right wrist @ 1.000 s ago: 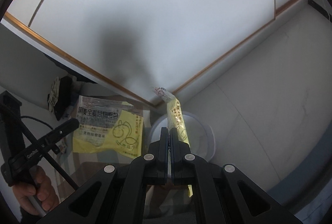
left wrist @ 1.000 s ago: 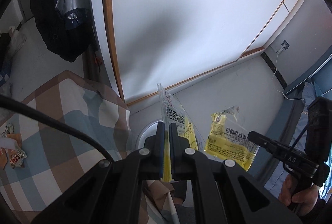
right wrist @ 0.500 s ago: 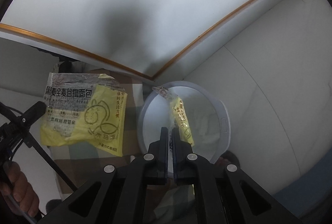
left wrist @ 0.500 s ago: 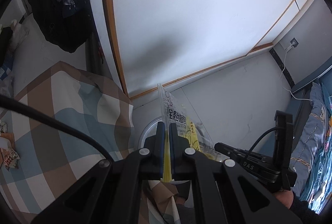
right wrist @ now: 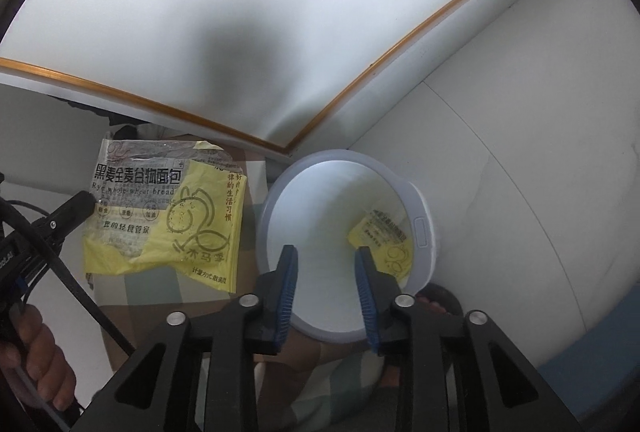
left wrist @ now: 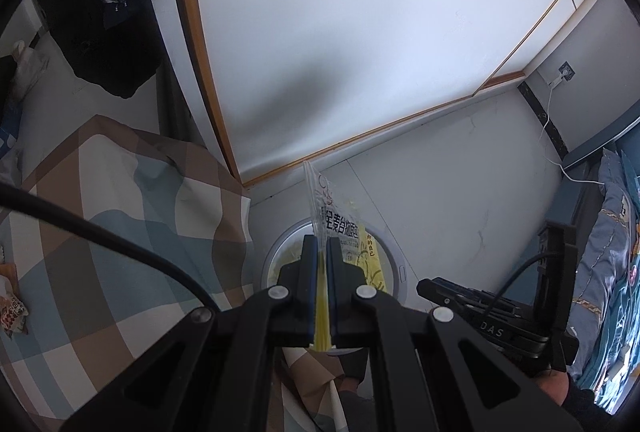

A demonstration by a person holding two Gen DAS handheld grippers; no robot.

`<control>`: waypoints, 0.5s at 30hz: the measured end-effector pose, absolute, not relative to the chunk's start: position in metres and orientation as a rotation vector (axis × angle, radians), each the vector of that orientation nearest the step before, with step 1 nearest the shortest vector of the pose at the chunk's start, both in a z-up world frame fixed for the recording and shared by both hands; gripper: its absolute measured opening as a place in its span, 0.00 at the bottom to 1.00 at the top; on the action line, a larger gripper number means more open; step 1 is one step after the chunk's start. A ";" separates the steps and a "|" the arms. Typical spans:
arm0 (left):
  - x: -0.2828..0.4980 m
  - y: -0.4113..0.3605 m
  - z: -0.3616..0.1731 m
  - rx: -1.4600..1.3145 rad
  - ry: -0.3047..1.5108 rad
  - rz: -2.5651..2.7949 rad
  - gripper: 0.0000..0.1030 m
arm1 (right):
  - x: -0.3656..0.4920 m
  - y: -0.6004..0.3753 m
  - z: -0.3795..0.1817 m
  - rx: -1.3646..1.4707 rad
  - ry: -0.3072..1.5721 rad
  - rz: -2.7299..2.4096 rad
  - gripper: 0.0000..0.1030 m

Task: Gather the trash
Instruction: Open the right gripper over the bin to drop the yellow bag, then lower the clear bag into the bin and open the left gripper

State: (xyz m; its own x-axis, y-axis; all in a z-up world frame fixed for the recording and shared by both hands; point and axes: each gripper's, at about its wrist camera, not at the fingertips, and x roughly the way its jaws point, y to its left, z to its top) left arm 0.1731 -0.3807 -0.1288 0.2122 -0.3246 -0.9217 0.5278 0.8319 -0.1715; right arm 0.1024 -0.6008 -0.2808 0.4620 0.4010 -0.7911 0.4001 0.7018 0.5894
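Progress entry: one yellow wrapper (right wrist: 382,246) lies inside our white bin (right wrist: 420,208); our right tool (right wrist: 325,292) is opening, nothing between its jaws. Left tool (left wrist: 323,264), clamped tight, holds a second bread wrapper (right wrist: 160,208) beside the bin, undropped.

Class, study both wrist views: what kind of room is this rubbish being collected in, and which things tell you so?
Probably a bedroom at home. Patterned bedding lies at the right edge, a dark jacket hangs by the wall, and a white waste bin stands on the tiled floor beside a checked tablecloth.
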 end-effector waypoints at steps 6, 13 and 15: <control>0.174 -0.384 -0.136 0.200 1.248 -0.610 0.01 | 0.081 -0.611 -0.261 0.817 1.098 -0.025 0.54; 0.173 -0.392 -0.146 0.211 1.283 -0.624 0.01 | 0.068 -0.614 -0.243 0.824 1.077 -0.046 0.59; 0.174 -0.391 -0.149 0.211 1.293 -0.621 0.01 | 0.066 -0.612 -0.239 0.813 1.073 -0.050 0.61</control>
